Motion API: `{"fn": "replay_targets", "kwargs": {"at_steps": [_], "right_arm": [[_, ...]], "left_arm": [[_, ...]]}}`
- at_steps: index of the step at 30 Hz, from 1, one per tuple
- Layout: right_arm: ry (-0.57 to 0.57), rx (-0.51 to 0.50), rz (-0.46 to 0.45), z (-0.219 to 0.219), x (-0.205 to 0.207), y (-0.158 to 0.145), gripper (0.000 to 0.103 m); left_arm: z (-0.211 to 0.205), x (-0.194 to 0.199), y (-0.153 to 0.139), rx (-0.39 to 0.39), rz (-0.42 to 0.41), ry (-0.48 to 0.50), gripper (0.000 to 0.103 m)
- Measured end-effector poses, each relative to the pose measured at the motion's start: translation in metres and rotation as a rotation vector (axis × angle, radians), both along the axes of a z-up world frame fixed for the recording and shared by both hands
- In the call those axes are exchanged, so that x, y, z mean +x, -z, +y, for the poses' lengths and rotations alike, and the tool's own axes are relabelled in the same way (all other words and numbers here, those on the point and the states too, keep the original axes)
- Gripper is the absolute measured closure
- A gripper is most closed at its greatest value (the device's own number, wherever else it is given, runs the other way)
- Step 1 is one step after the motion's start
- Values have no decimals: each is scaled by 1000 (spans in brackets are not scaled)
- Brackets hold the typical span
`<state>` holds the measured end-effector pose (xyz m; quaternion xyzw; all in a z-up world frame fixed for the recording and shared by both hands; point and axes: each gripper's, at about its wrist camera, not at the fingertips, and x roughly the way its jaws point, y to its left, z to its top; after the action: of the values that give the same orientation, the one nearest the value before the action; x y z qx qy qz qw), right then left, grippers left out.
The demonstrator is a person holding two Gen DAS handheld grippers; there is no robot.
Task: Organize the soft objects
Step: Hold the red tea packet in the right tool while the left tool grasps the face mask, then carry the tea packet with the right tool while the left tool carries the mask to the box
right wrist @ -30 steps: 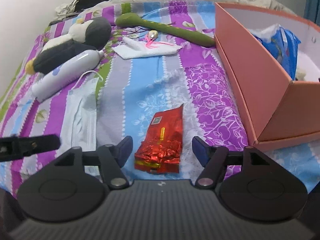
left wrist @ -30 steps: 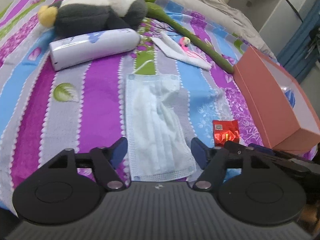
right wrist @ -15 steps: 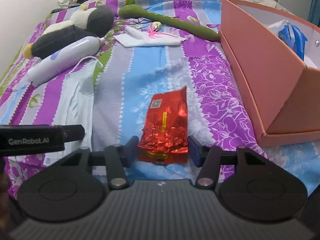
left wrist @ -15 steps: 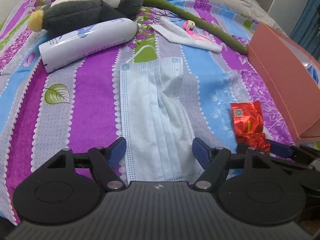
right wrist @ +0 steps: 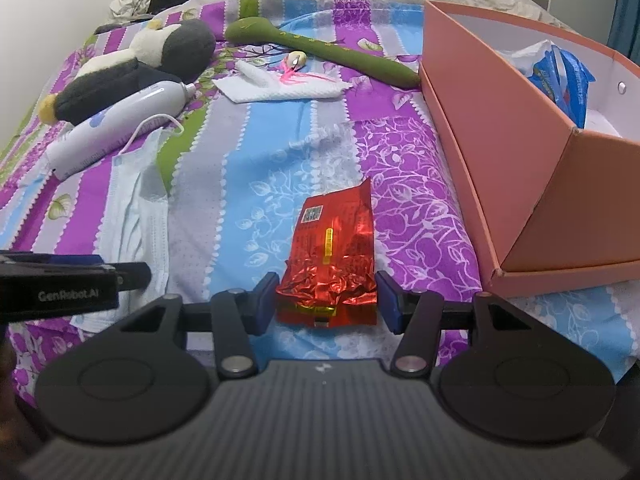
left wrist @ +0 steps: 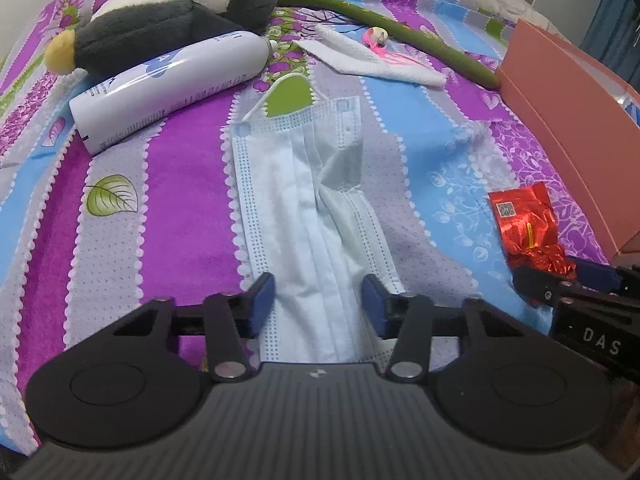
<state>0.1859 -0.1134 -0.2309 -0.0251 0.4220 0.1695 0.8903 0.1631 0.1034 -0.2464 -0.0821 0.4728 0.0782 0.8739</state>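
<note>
On the bed, the left claw [left wrist: 318, 300] straddles the face mask [left wrist: 308, 216] and the right claw [right wrist: 327, 300] the red foil packet [right wrist: 332, 256], both apart, seemingly not yet gripping.

One face mask [left wrist: 316, 216], one red foil packet [right wrist: 330, 258], one plush penguin [left wrist: 160, 20], one white spray bottle [left wrist: 172, 84], one green stem-shaped toy [right wrist: 320, 50], one white cloth [right wrist: 280, 86], one orange box [right wrist: 500, 140].

Soft even indoor light, faint shadows, strong fisheye bending at edges, slight corner blur
</note>
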Motion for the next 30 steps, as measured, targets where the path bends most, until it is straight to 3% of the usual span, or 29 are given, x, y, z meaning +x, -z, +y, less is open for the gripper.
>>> {"fn": "replay_targets", "kwargs": {"at_steps": [1,3,6,17,30], "right_arm": [[1,6,4,0,0,0,48],[-1,12,4,-1,1,-2,48],[-8,11,-3,0,-1,-7,48],[-27,52,-44,-7,-11,-36,48],[-26,142,-147,-41,-40,-109,48]], "left_arm": [[2,0,0,-6,-3,-2,59],[8,0,-1,-18,-5,-15,83],[16,0,-4,-60,-9,-36,95],[10,-22,-39,-88,-85,-50,98],[-34,-48,-129,-115,-210,47,98]]}}
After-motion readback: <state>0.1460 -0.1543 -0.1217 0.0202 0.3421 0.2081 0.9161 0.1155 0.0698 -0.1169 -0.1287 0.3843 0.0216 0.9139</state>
